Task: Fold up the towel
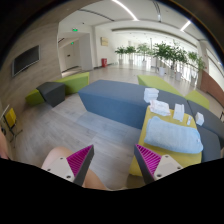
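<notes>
My gripper point(113, 160) is open and empty, its two magenta pads wide apart, held high above the floor. A light blue towel point(175, 135) lies folded or bunched on a yellow table point(150, 128) ahead and to the right of the right finger. Nothing stands between the fingers; only pale wooden floor shows there.
Several white boxes and items point(160, 103) sit at the far end of the yellow table. A large blue-grey platform point(112, 98) lies ahead, with green seating point(75, 82) and a dark box point(50, 92) to the left. Potted plants point(165, 52) line the far windows.
</notes>
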